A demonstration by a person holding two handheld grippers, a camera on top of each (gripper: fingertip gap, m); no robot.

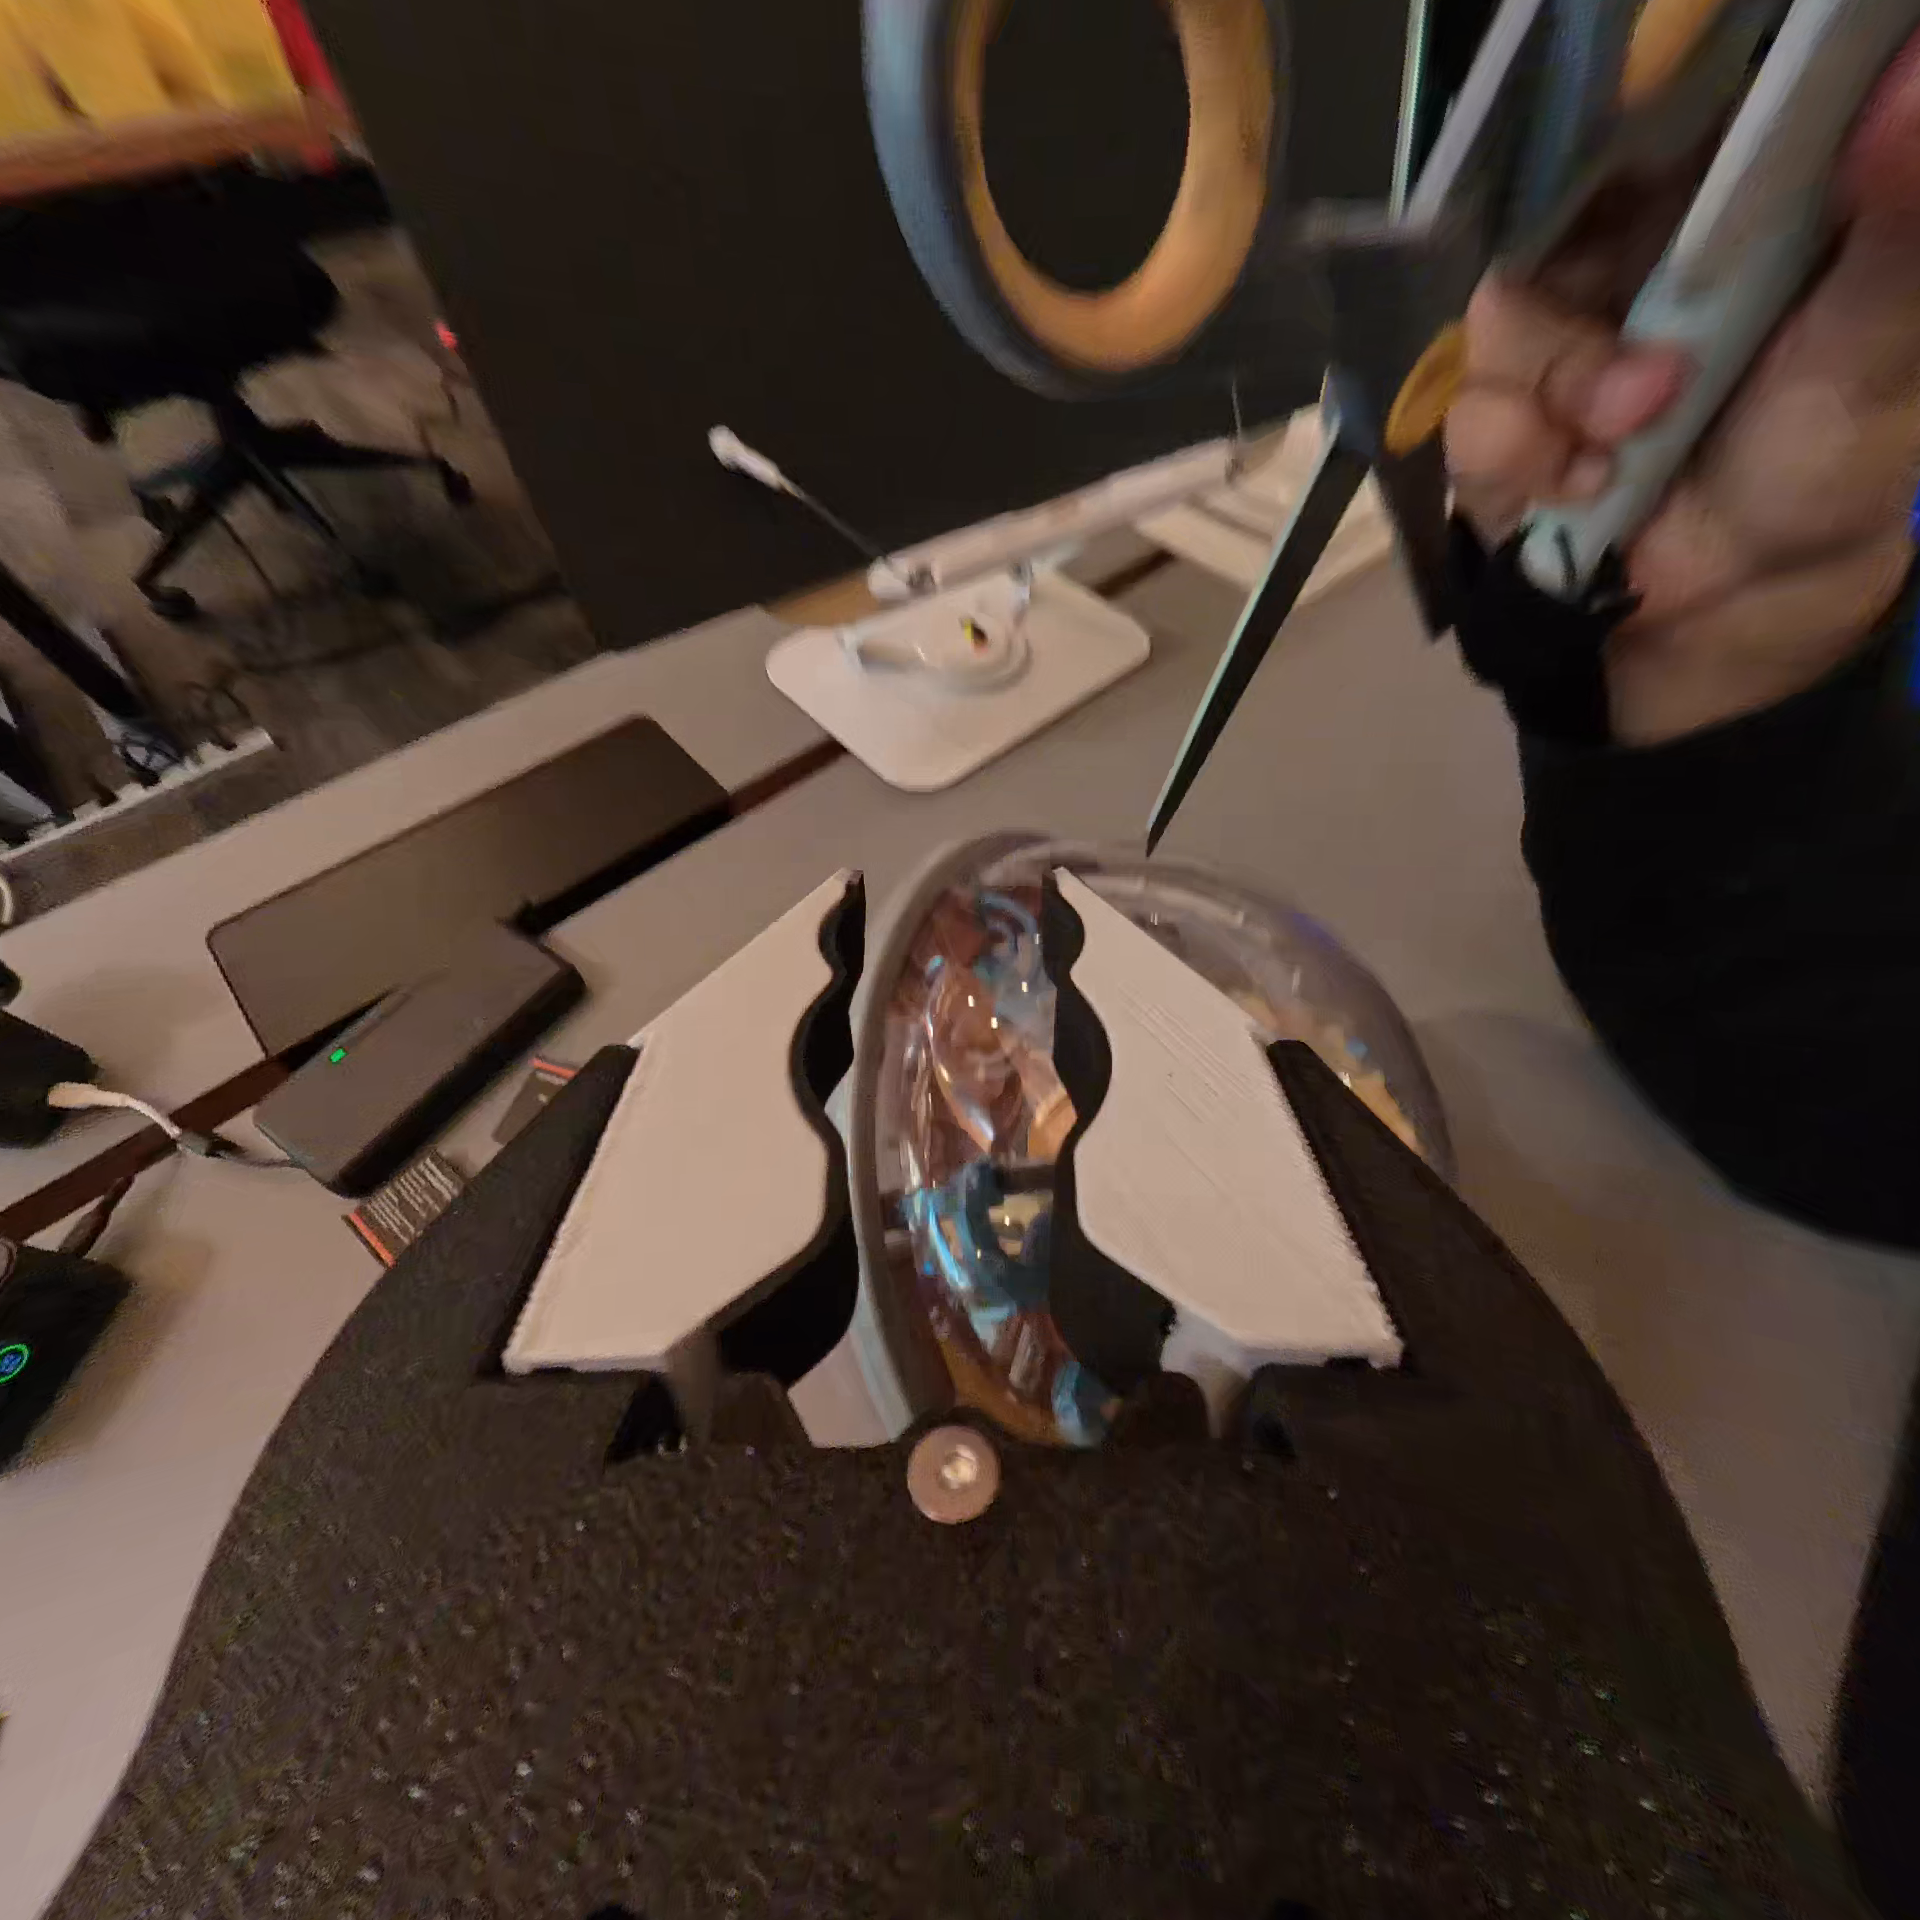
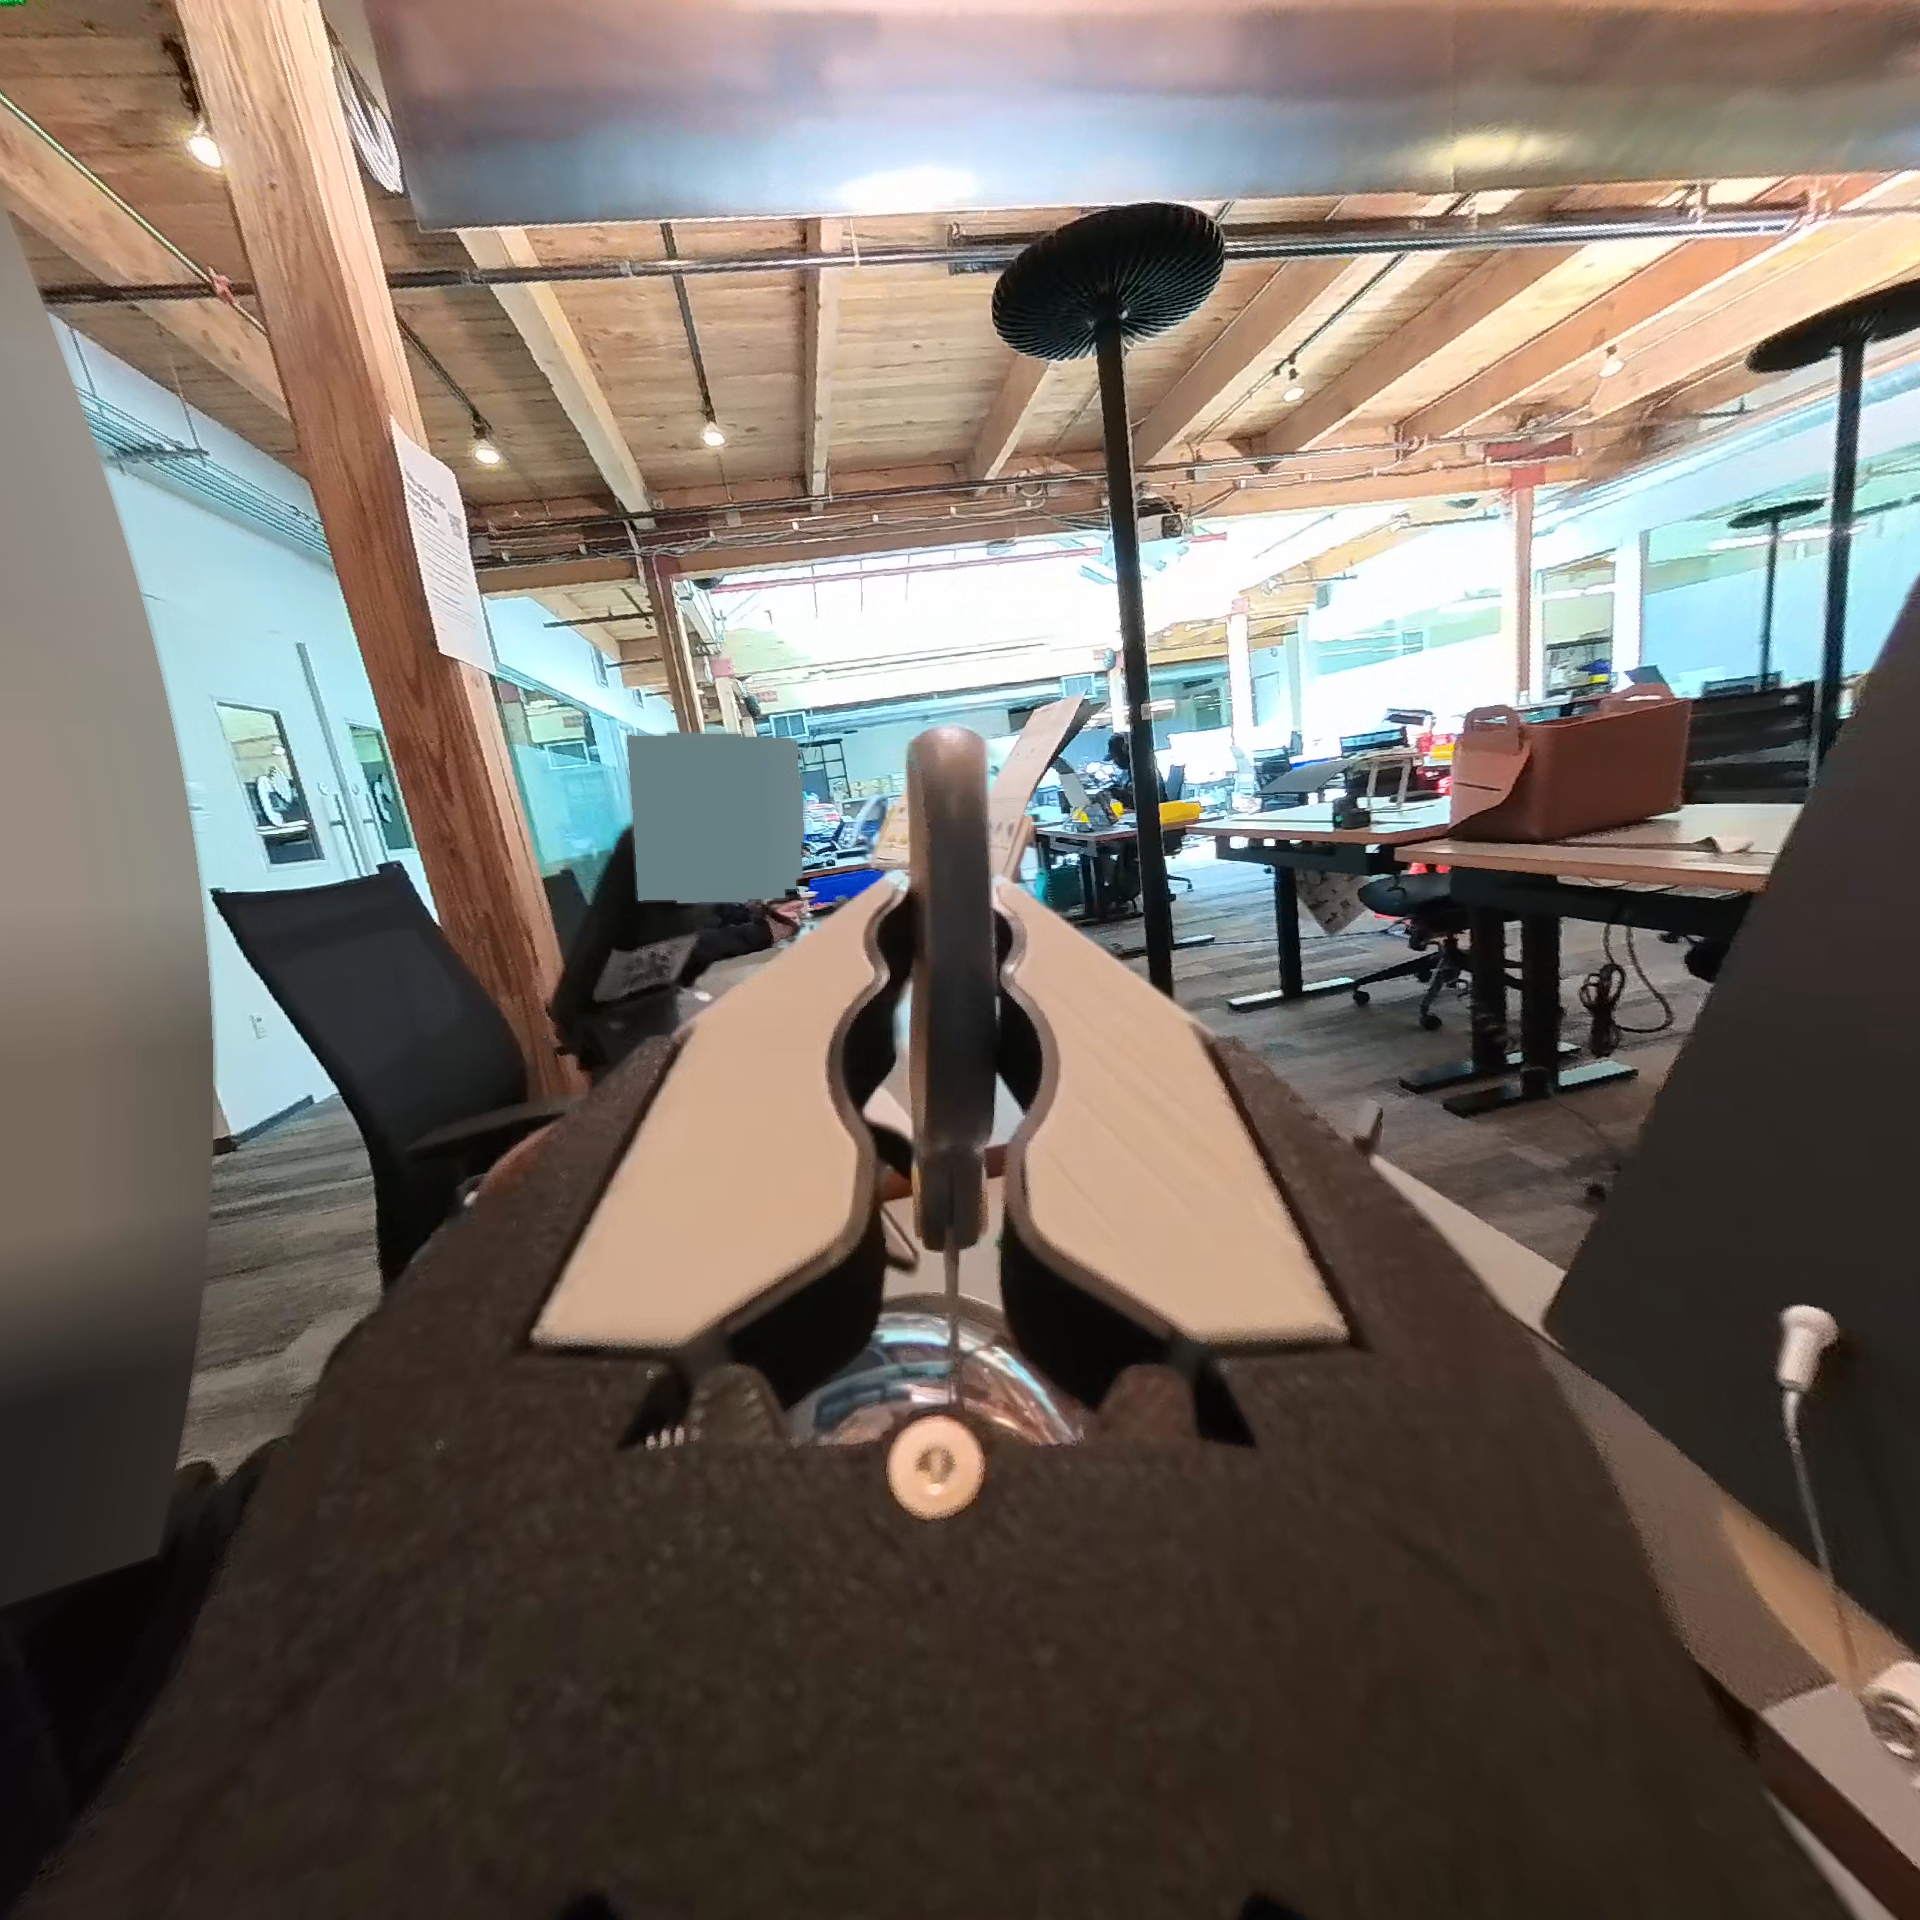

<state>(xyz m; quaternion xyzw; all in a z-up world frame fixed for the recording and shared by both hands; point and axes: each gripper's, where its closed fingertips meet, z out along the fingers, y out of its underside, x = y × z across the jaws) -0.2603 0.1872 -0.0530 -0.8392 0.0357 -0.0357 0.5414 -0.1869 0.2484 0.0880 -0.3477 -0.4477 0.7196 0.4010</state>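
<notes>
My left gripper (image 1: 954, 894) is shut on a clear plastic dome capsule (image 1: 1226, 977) with blue and brown contents. It stands on edge on the grey table (image 1: 1351, 748), its rim between the white fingers (image 1: 727, 1122). My right gripper (image 2: 951, 894) is shut on the grey handle of a pair of scissors (image 2: 951, 987), seen edge-on. In the left wrist view the scissors (image 1: 1247, 644) hang from the upper right, blades closed. Their handle loop (image 1: 1081, 187) is grey with an orange lining, and the blade tip sits just above the dome's top. The dome shows shiny below the right fingers (image 2: 935, 1382).
A white tray with a clear dish (image 1: 1081, 665) lies behind the dome. Flat black devices (image 1: 468, 883) and a power bank with a green light (image 1: 405, 1060) lie at left. A hand (image 1: 1621, 436) grips the right tool. A black partition (image 1: 675, 312) backs the table. An office chair (image 2: 384, 1018) stands beyond.
</notes>
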